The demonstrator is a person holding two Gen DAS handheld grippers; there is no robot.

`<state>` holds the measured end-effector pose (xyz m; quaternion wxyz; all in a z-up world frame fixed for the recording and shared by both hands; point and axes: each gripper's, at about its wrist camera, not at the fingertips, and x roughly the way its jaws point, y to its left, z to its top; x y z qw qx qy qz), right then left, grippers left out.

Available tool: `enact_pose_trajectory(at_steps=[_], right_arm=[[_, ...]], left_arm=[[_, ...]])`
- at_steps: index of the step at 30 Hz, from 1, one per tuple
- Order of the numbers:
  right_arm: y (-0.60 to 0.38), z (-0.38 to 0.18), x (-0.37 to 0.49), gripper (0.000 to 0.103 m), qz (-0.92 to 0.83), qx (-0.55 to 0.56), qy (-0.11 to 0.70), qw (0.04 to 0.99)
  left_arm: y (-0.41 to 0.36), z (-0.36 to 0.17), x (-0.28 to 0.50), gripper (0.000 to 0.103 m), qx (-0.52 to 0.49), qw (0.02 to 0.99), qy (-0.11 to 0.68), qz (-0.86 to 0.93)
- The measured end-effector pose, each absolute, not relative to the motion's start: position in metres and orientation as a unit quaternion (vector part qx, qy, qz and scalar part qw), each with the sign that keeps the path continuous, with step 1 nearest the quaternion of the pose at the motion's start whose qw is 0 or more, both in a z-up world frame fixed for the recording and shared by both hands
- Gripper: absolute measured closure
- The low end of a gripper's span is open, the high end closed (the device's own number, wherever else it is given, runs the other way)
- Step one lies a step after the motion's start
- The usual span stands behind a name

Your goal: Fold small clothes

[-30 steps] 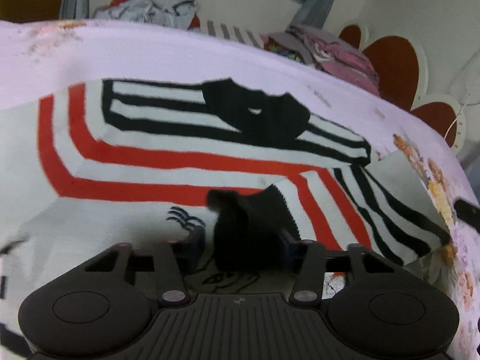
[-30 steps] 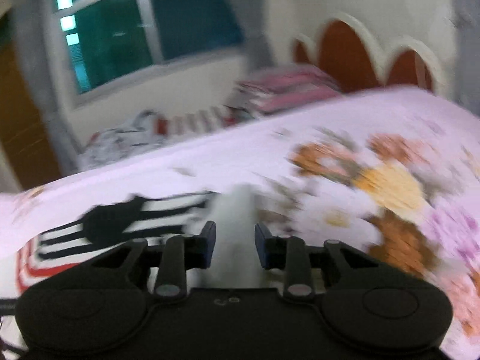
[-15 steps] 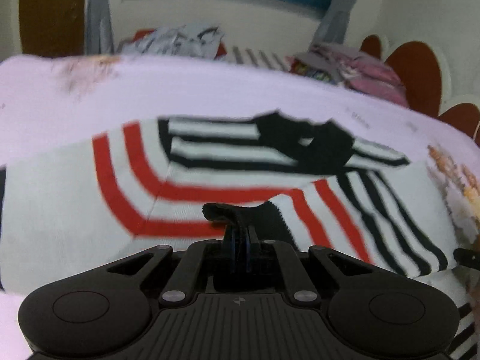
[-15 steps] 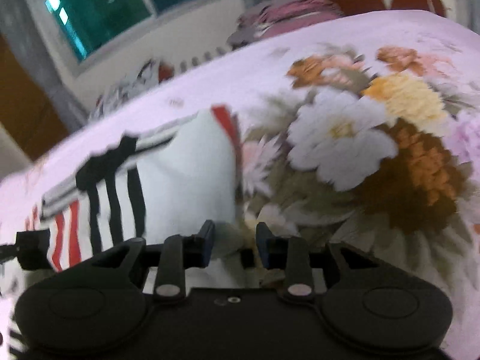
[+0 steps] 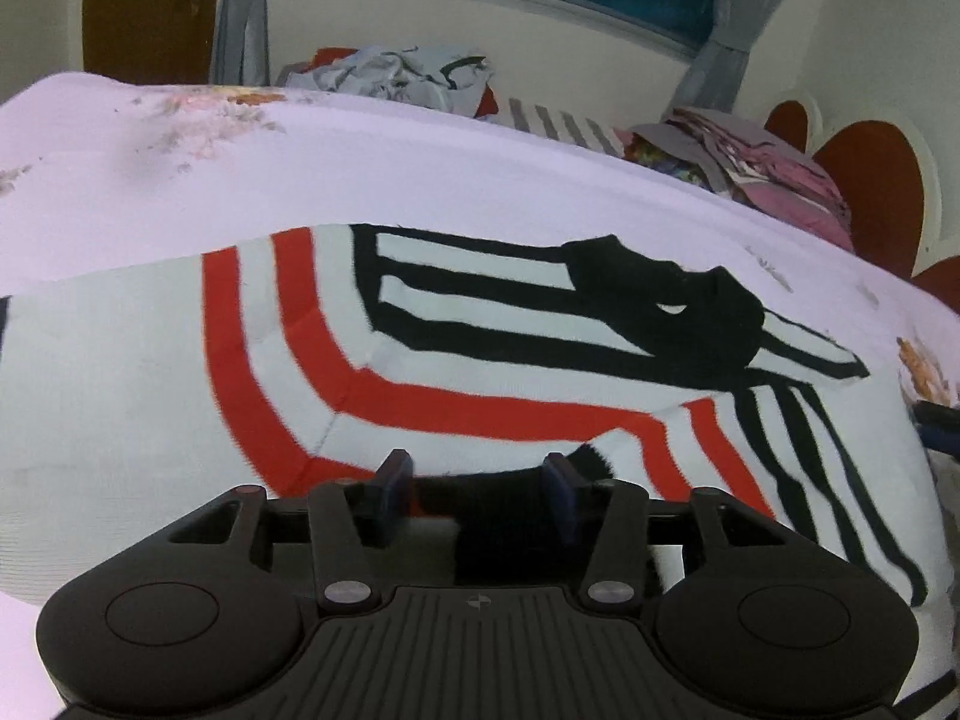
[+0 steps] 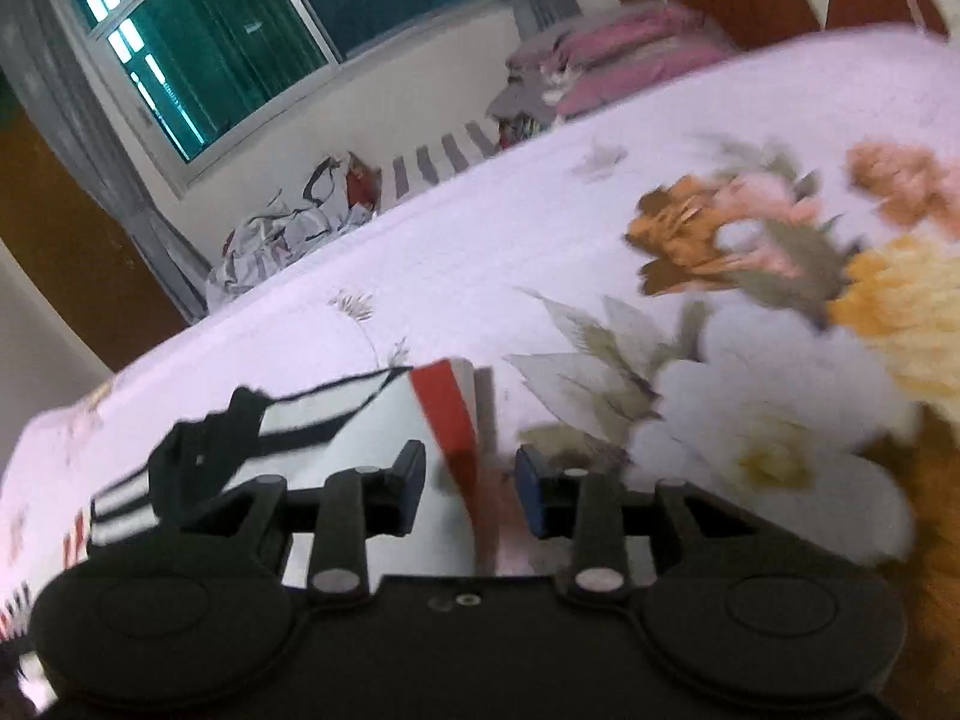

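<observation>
The sweater (image 5: pixel 480 372) is lying widthwise ahead of both grippers, its black cuff (image 5: pixel 480 480) sitting loose between the left gripper (image 5: pixel 478 483)'s just-reopened jaws, while the right gripper (image 6: pixel 470 483)'s jaws are widening around the red-edged corner (image 6: pixel 447 408).

Left gripper (image 5: pixel 478 483): matte black housing with a ribbed centre panel bearing a small round emblem, two large circular bosses at the sides, and two angular linkage arms, each pinned by a silver screw. Fingers (image 5: pixel 393 474) end in dark blue pads. Right gripper (image 6: pixel 470 483): same black body, smooth centre panel with small round fittings, silver screws, blue-padded fingers (image 6: pixel 531 489).
</observation>
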<state>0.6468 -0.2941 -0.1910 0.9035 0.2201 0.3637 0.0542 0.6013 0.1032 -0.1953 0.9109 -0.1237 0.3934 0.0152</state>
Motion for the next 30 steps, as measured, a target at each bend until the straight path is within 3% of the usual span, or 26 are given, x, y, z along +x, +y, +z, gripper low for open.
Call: enact_pose_trajectory(at_steps=[2,3,4,6,11,12,14,15,20,24,28,30], right_arm=[[-0.292,-0.200,0.660,0.069,0.057,0.221,0.376,0.898],[-0.291,-0.203,0.664,0.073,0.065,0.222,0.380,0.896],[-0.289,-0.203,0.665,0.094,0.078,0.217,0.377,0.897],[-0.281,-0.189,0.655,0.095,0.083,0.177,0.349,0.916],[-0.273,-0.202,0.660,0.094,0.064,0.128,0.372,0.917],[-0.273,-0.200,0.660,0.093,0.060,0.126,0.376,0.916],[-0.273,-0.190,0.654,0.076,0.038,0.111,0.365,0.923],[-0.272,-0.182,0.646,0.070,0.029,0.102,0.347,0.932],[-0.226,-0.177,0.628,0.072,0.126,0.049,0.344,0.929],[-0.179,-0.188,0.631,0.074,0.195,-0.015,0.354,0.914],[-0.211,-0.188,0.657,0.081,0.096,-0.043,0.348,0.931],[-0.243,-0.189,0.674,0.085,0.067,-0.005,0.368,0.927]], left_arm=[[0.101,-0.196,0.604,0.095,-0.129,0.909,0.396,-0.002],[0.100,-0.195,0.602,0.095,-0.133,0.911,0.390,-0.008],[0.096,-0.191,0.596,0.095,-0.123,0.921,0.371,-0.001],[0.087,-0.182,0.583,0.095,-0.076,0.941,0.328,0.021],[0.082,-0.203,0.587,0.095,-0.059,0.932,0.356,0.040],[0.081,-0.201,0.589,0.090,-0.054,0.930,0.361,0.040],[0.083,-0.193,0.589,0.059,-0.047,0.926,0.367,0.077],[0.084,-0.187,0.585,0.038,-0.031,0.928,0.355,0.112],[0.034,-0.161,0.587,0.037,-0.024,0.946,0.324,0.014],[-0.030,-0.171,0.616,0.037,-0.006,0.935,0.348,-0.070],[-0.019,-0.190,0.632,0.037,0.020,0.926,0.375,-0.028],[0.001,-0.194,0.627,0.036,0.025,0.926,0.377,-0.015]])
